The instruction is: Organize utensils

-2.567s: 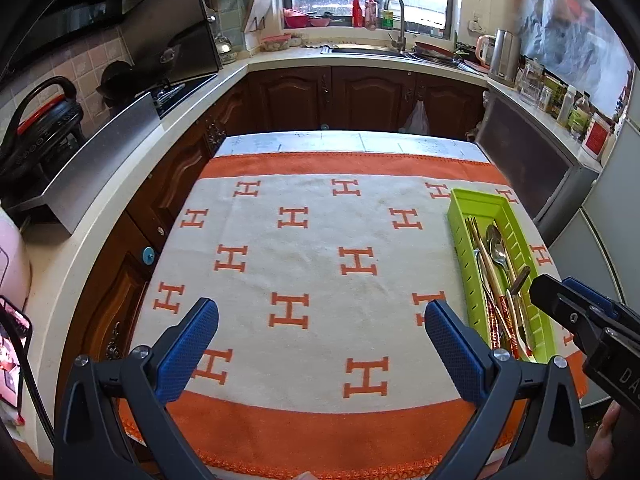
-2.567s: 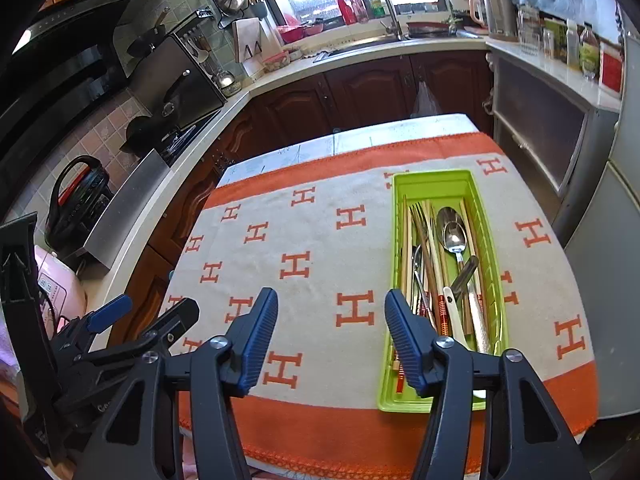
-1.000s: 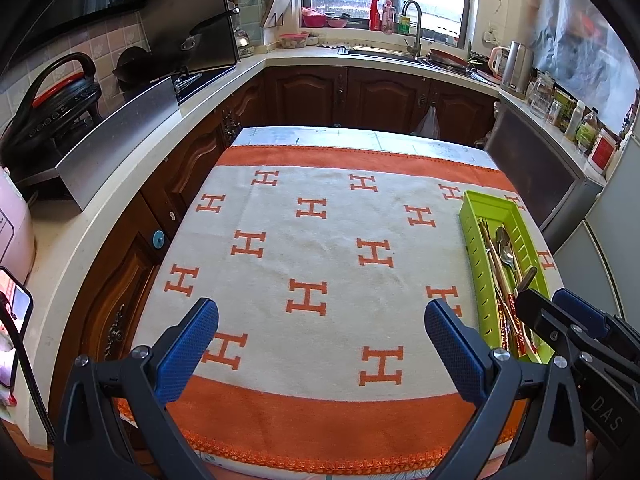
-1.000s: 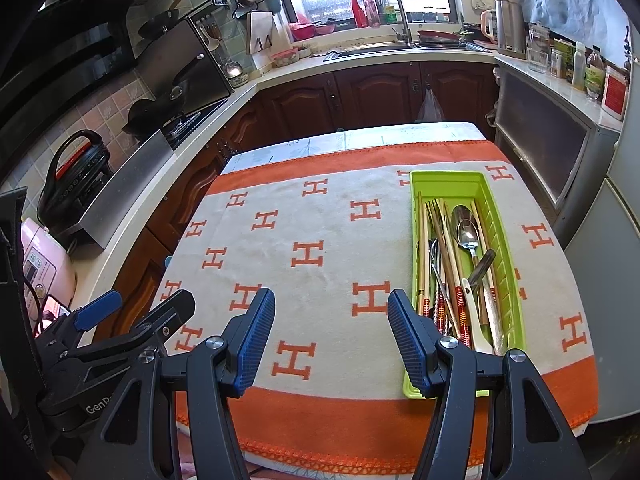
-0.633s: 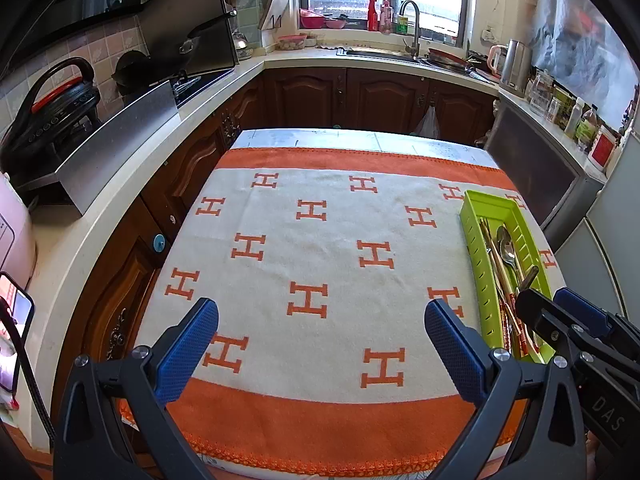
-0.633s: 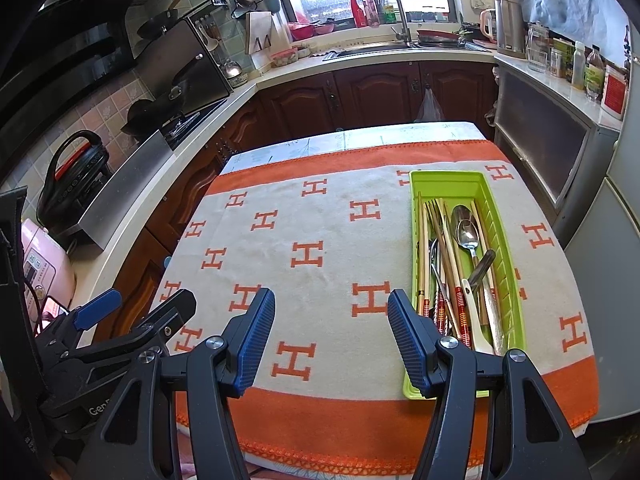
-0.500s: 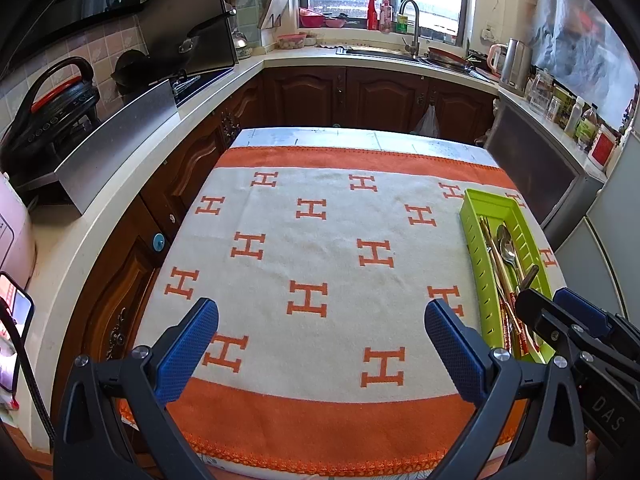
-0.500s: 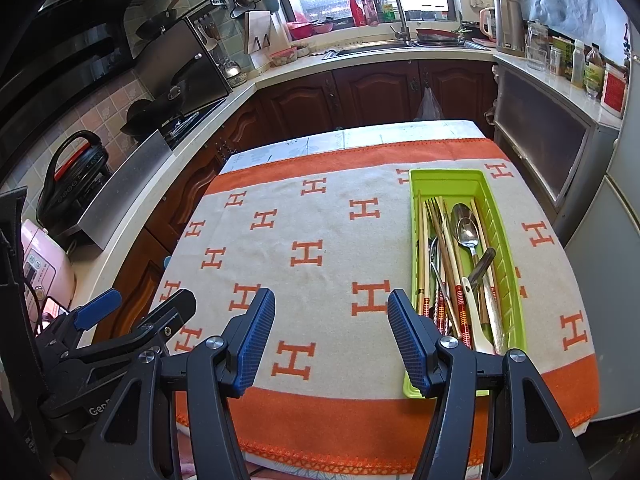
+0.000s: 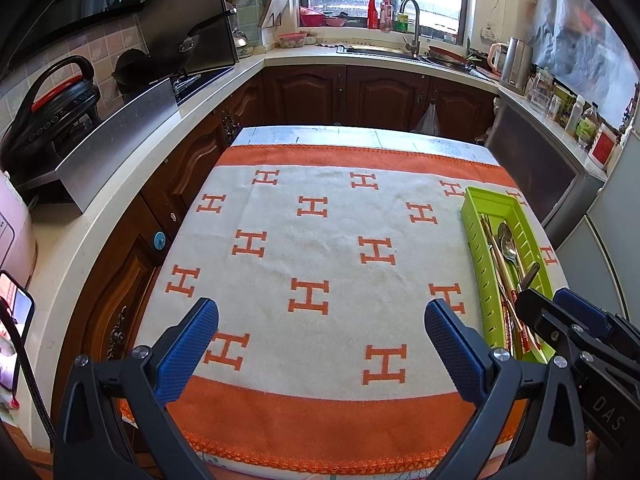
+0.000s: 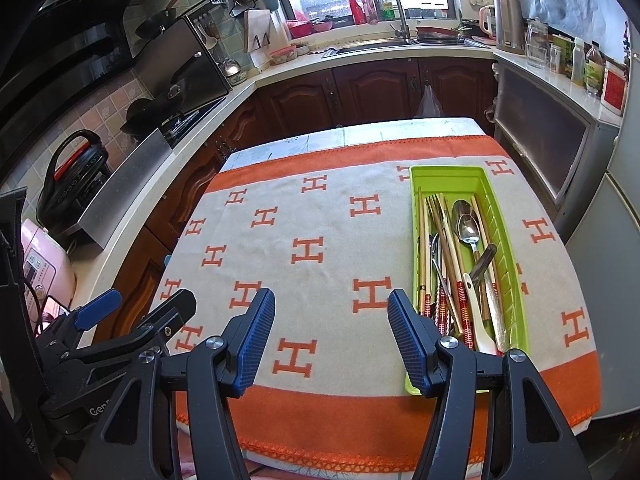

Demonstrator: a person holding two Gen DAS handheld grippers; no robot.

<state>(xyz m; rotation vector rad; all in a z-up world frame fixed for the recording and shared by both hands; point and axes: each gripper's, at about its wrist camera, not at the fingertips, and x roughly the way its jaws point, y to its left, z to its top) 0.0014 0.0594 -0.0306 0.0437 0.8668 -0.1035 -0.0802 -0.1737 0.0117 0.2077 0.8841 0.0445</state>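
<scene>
Utensils (image 10: 460,264) fill the tray (image 10: 516,280); left of it, we hold both grippers' (image 9: 320,332) (image 10: 332,332) fingers apart, empty, above the desk (image 10: 320,240).

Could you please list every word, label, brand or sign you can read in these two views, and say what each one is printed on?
"DAS": white letters on the right gripper's black body, cut off by the frame.
"Gen": pale letters on the left gripper's black body, the rest hidden.
"H": orange letter repeated all over the cloth.
Red label on the counter, bottle labels and pink cooker panel: too small or blurred to read.
</scene>
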